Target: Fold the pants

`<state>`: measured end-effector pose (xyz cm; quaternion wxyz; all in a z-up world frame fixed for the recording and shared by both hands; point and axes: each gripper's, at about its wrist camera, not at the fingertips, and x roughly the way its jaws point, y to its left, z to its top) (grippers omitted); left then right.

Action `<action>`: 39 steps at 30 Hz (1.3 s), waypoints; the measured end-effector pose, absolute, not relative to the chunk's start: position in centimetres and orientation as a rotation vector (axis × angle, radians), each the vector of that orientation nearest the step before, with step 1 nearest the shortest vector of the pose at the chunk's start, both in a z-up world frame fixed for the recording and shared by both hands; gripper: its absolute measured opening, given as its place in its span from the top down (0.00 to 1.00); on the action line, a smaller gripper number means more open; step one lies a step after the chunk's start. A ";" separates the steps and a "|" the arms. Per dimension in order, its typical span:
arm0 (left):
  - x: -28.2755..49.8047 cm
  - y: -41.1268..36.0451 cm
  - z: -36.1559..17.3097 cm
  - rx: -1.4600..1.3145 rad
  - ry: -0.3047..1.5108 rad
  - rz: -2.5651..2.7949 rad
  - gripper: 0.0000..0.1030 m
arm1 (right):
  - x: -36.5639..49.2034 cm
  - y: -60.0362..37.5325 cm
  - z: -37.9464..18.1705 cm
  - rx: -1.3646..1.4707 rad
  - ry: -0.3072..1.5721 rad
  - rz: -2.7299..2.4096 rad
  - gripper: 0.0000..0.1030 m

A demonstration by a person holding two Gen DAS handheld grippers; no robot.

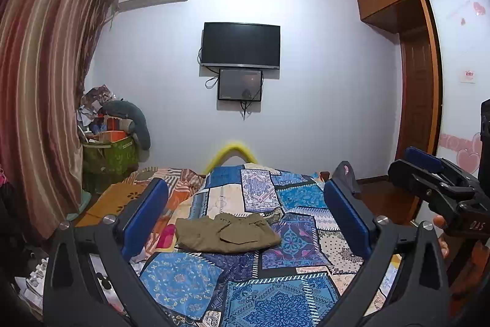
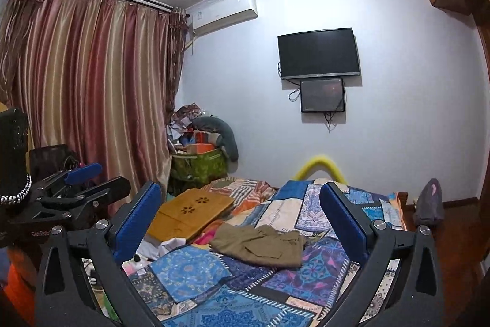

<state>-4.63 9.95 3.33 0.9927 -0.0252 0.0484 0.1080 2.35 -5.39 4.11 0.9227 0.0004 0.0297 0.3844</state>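
Olive-khaki pants [image 1: 226, 232] lie folded in a compact bundle on the blue patchwork bedspread [image 1: 275, 290]; they also show in the right wrist view [image 2: 260, 244]. My left gripper [image 1: 245, 204] is open and empty, held well above and short of the pants. My right gripper [image 2: 242, 210] is open and empty too, at a similar height. The right gripper shows at the right edge of the left wrist view [image 1: 435, 173]. The left gripper shows at the left of the right wrist view [image 2: 76, 186].
A wooden lap tray [image 2: 186, 213] lies on the bed's left side beside loose bedding. A green box of clutter [image 2: 199, 164] stands by the striped curtain [image 2: 85, 75]. A yellow footboard hoop [image 1: 231, 152] marks the far end. A wardrobe [image 1: 416, 5] stands right.
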 end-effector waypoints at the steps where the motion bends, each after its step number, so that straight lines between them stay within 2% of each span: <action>1: -4.6 9.9 3.2 -0.050 0.100 0.217 0.00 | 2.4 -5.5 4.0 0.003 0.062 0.789 0.00; 39: -2.9 10.4 2.1 -0.038 0.134 0.207 0.00 | 2.7 -5.6 3.5 0.016 0.126 0.782 0.00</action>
